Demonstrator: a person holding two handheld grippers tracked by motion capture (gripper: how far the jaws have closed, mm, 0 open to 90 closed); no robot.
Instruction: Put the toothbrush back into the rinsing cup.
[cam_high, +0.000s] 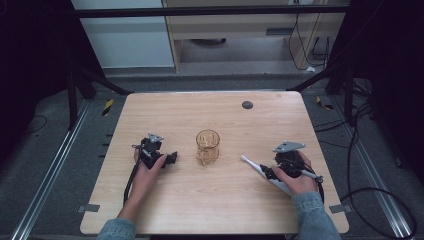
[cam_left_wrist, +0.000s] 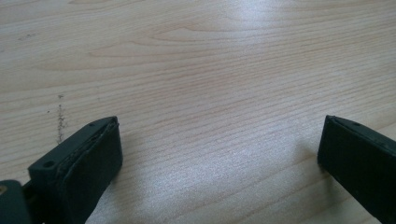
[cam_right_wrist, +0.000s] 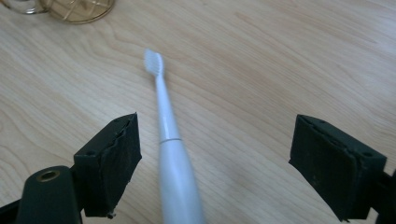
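Observation:
An amber glass cup (cam_high: 207, 146) stands upright near the middle of the wooden table (cam_high: 210, 205); its base (cam_right_wrist: 77, 9) peeks in at the top left of the right gripper view. A white toothbrush (cam_high: 255, 167) lies flat to the cup's right, bristles toward the cup. My right gripper (cam_right_wrist: 215, 161) is open and straddles the toothbrush (cam_right_wrist: 168, 144) handle, which lies closer to its left jaw; neither pad touches it. My left gripper (cam_high: 170, 159) rests left of the cup, open (cam_left_wrist: 219, 158), with bare wood between its jaws.
A small dark round disc (cam_high: 247, 105) sits near the table's far edge. Metal rails and cables run along the floor on both sides. Black frame struts stand at the table's far corners.

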